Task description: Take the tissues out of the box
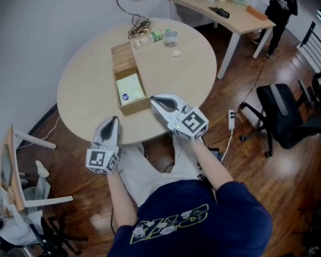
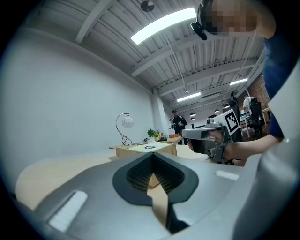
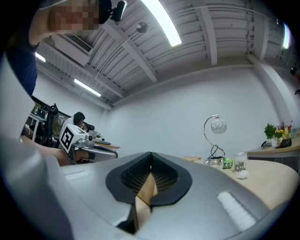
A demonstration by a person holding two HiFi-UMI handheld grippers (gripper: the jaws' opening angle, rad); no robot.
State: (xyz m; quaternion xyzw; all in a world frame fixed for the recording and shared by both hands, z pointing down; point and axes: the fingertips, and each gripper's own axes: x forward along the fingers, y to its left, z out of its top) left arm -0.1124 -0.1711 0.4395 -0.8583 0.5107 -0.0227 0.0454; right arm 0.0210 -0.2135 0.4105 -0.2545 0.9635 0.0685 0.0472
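A long open wooden box (image 1: 123,58) lies on the round table (image 1: 85,90). Its near compartment holds a pale yellow-green tissue pack (image 1: 130,89) with a blue mark. My right gripper (image 1: 152,99) is shut and empty, its tip at the box's near right corner. Over the table's near edge, left of the box, my left gripper (image 1: 115,119) is shut with nothing in it. The left gripper view looks past that gripper's closed tips (image 2: 152,155) at the box (image 2: 140,150) and the right gripper (image 2: 185,134). The right gripper view shows that gripper's meeting tips (image 3: 151,153) and the left gripper (image 3: 115,150).
At the table's far side lie a plastic bottle (image 1: 143,39), a cup (image 1: 171,37), a crumpled scrap (image 1: 176,53) and cables (image 1: 139,25). A black office chair (image 1: 281,113) and power strip (image 1: 231,119) stand right; a second desk (image 1: 230,15) is behind.
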